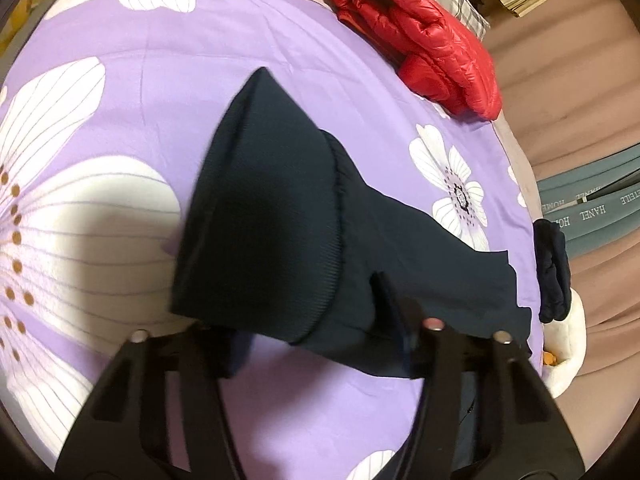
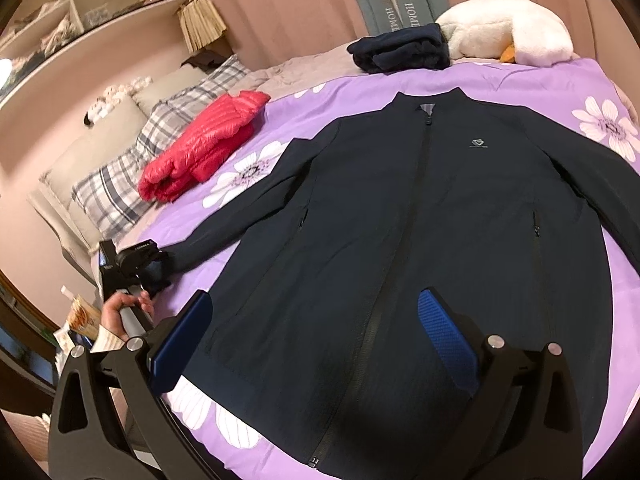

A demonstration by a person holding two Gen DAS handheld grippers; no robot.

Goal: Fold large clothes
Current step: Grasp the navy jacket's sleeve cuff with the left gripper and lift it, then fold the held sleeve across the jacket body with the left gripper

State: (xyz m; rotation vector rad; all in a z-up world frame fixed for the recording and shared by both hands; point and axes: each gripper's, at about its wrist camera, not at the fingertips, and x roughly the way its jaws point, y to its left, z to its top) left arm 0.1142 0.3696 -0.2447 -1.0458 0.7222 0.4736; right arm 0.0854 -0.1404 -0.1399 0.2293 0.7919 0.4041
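Left wrist view: the dark navy zip-up jacket's ribbed sleeve cuff [image 1: 256, 216] is seen between the left fingers [image 1: 280, 332], half closed on it; the right fingers [image 2: 320, 344] are held wide open, empty, over the hem near the bed's [image 2: 600, 80] edge.

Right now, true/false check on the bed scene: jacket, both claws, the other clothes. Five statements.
1. The navy jacket lies front up with its zip closed. True.
2. The right claw is shut on the hem. False: its jaws stand open over the jacket's lower front, gripping nothing.
3. The red puffer jacket lies on top of the navy one. False: it lies apart from it, next to the plaid pillow.
4. The left claw has the sleeve cuff between its fingers. True.
5. A folded dark garment sits beside the white plush toy. True.
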